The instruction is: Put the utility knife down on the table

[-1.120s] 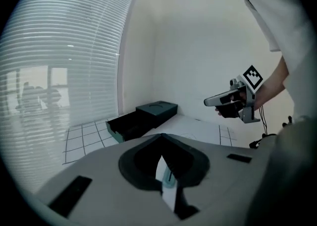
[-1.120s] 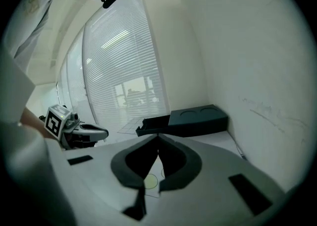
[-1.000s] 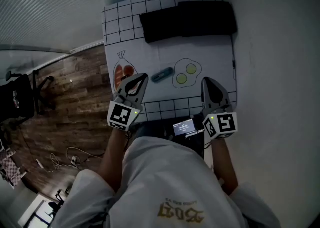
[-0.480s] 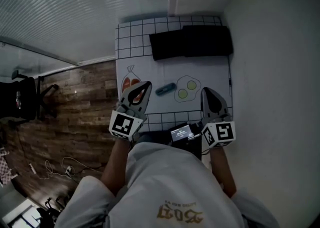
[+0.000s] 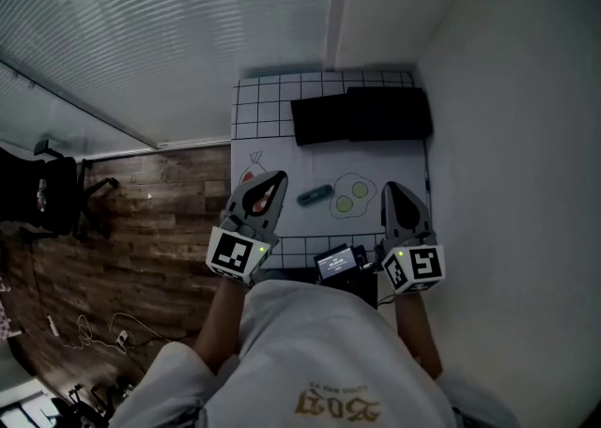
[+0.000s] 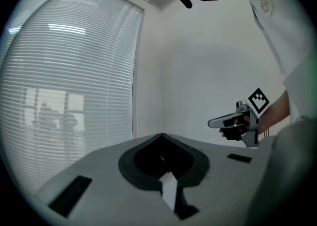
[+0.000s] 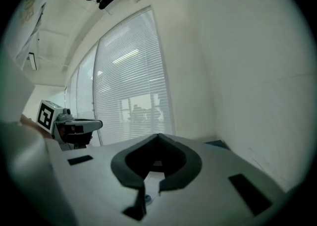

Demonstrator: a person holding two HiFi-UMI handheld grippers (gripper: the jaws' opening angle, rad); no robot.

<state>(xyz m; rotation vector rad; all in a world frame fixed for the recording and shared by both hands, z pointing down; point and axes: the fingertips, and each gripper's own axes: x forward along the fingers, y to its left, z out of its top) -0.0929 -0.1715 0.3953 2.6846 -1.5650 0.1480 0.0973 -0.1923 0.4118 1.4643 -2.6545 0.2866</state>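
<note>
The teal utility knife (image 5: 314,194) lies flat on the white table mat (image 5: 282,116), between a drawn bag and a drawn fried egg (image 5: 352,196). Both grippers hang well above the table's near edge, apart from the knife. My left gripper (image 5: 274,178) is shut and empty, with the knife to its right. My right gripper (image 5: 391,190) is shut and empty, right of the egg drawing. In the left gripper view the jaws (image 6: 162,137) meet with nothing between them, facing a wall and blinds. In the right gripper view the jaws (image 7: 158,137) are also together and empty.
Two black flat objects (image 5: 362,114) lie across the table's far end. A small device with a lit screen (image 5: 338,262) sits at the near edge. A white wall (image 5: 507,135) bounds the right side, window blinds (image 5: 141,41) the far left, and wood floor (image 5: 141,229) lies left.
Both grippers have risen, still shut and empty. The table and the knife now look smaller and farther below. The knife has not moved on the mat.
</note>
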